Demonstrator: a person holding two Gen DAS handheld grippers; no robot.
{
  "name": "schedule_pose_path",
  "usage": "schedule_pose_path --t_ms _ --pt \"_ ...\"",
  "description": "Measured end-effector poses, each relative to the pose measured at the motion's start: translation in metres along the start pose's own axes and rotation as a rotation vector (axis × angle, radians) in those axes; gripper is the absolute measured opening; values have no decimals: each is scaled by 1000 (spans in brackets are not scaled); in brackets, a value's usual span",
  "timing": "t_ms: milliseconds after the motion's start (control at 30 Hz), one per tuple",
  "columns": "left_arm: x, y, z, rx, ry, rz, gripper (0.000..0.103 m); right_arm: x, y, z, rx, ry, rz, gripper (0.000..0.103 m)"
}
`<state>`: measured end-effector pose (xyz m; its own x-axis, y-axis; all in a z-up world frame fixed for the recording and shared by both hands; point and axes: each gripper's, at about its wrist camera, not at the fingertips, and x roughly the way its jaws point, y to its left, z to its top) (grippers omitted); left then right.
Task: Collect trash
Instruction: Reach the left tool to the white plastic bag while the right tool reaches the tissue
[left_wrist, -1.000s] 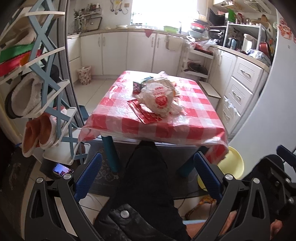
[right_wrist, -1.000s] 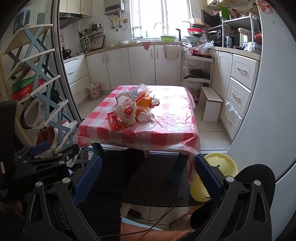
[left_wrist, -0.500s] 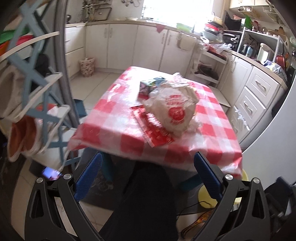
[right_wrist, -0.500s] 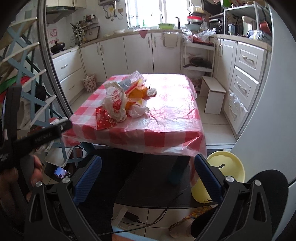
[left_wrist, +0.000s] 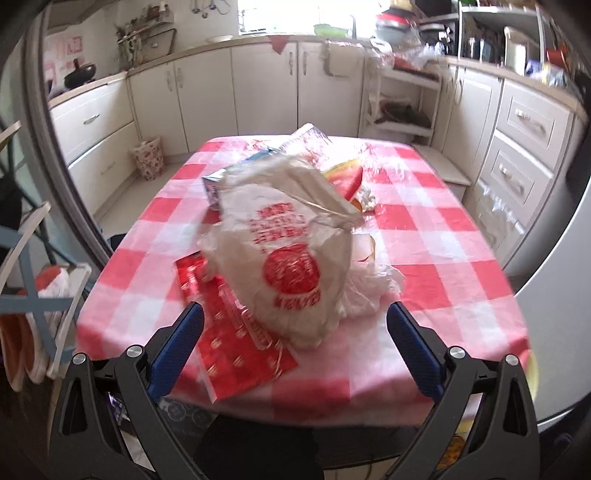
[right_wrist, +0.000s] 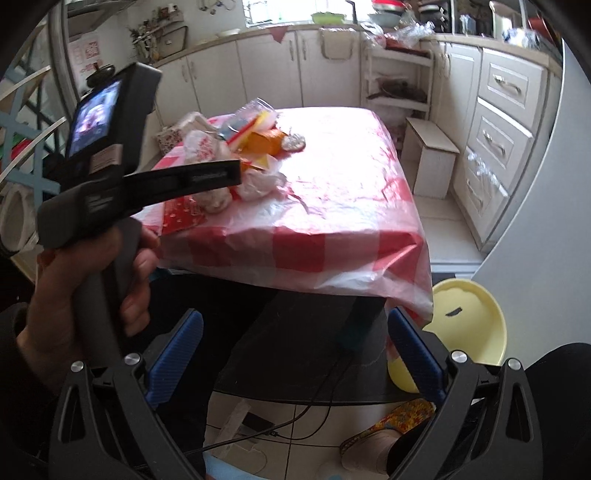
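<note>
A heap of trash lies on the red-checked table (left_wrist: 424, 221): a white plastic bag with red print (left_wrist: 288, 254), a flat red wrapper (left_wrist: 236, 343) under it, a blue carton (left_wrist: 221, 184) behind, crumpled white plastic (left_wrist: 369, 288) at its right. My left gripper (left_wrist: 295, 317) is open just short of the bag, over the table's near edge. My right gripper (right_wrist: 295, 328) is open, held low in front of the table with nothing between its fingers. In the right wrist view the same bag (right_wrist: 203, 147), orange packaging (right_wrist: 266, 142) and the left gripper's body in a hand (right_wrist: 92, 258) show.
A yellow bin (right_wrist: 469, 317) stands on the floor by the table's right corner. White cabinets (left_wrist: 524, 155) line the right side and back wall. A small patterned basket (left_wrist: 147, 157) sits at the far left. A shoe rack (left_wrist: 33, 295) is at left. Cables and a slipper (right_wrist: 384, 428) lie below.
My left gripper has moved forward and up to the table, so the bag fills its view. The right gripper has advanced slightly; the left gripper's body now crosses its view.
</note>
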<state>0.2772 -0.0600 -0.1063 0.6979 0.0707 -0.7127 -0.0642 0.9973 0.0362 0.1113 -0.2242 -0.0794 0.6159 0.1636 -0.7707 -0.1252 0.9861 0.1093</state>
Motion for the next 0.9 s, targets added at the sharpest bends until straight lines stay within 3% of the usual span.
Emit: schedule_pose_path --t_ms 67,133,267,300,567,900 --pt "14 -4 2 10 9 29 94 5 -5 3 12 2 5 96" --pt "23 1 4 -4 10 37 82 10 -7 7 15 -2 11 96" --pt "36 22 8 -67 35 -51 23 21 -10 20 9 -17 35 96" --pt "38 27 10 -68 36 -50 17 24 -10 24 3 -23 38 96" --pt "19 62 16 -109 -74 -133 10 54 5 65 -76 -82 60 96" --pt "1 102 12 -196 -84 -200 10 132 36 116 -189 -68 108 93"
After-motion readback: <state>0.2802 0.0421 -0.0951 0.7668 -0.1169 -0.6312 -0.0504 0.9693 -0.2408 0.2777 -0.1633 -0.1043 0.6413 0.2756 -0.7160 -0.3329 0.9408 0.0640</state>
